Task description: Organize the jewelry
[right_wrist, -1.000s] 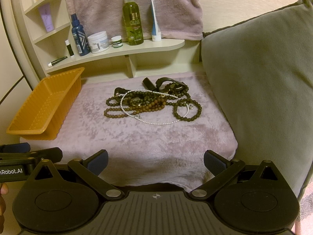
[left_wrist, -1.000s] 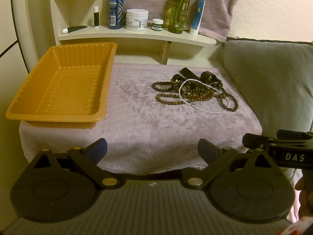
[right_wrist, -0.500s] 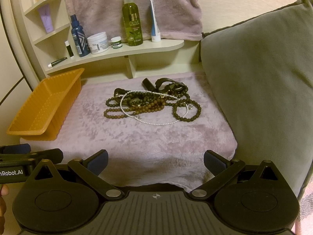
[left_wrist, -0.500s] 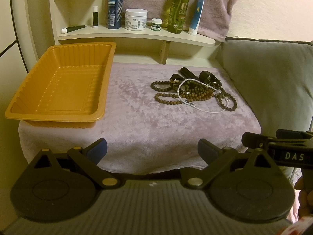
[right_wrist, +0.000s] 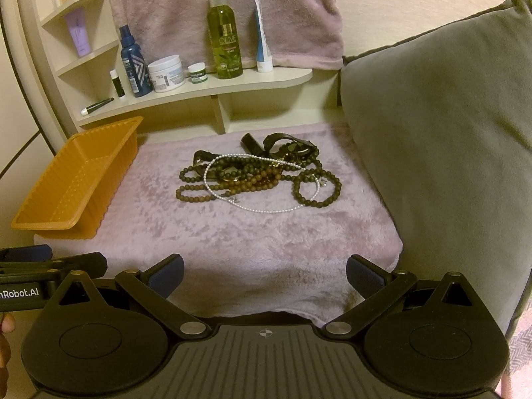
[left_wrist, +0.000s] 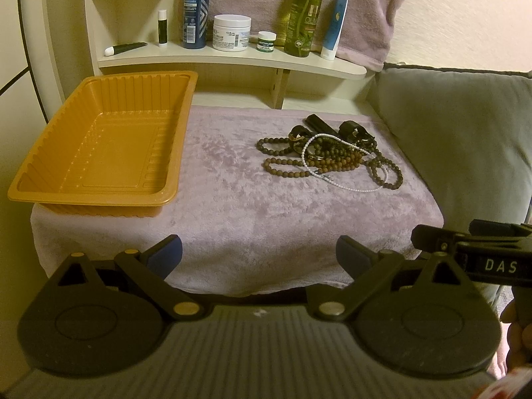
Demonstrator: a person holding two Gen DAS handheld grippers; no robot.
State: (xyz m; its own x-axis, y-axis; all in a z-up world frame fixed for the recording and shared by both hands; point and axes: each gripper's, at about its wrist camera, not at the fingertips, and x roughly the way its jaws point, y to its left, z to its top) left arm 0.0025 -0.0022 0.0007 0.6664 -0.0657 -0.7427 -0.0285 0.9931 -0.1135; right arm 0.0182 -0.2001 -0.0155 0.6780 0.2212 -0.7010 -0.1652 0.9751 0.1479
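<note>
My fingers (left_wrist: pixel 259 249) (right_wrist: pixel 264 267), both pairs spread wide, empty, short of the towel.
Nothing sorted yet: next I reach the beads (right_wrist: pixel 259 176), lift one strand into the tray (left_wrist: pixel 99 143).

Left tongs (left_wrist: pixel 259 254) low in foreground, blue-padded fingers spread wide, nothing between them, hovering over near edge of lilac towel (left_wrist: pixel 232 199). Orange ribbed tray (left_wrist: pixel 99 196) sits empty on towel's left side. Jewelry pile (left_wrist: pixel 332 158) on towel's far right, well apart from tray: brown bead strands, white pearl necklace looped over them, dark straps behind (tangled, pieces hard to separate). Right tongs (left_wrist: pixel 429 236) enter from right edge, side-on. Shelf (left_wrist: pixel 232 60) behind carries bottles, jars, tubes. Grey cushion (left_wrist: pixel 465 133) at right.
</note>
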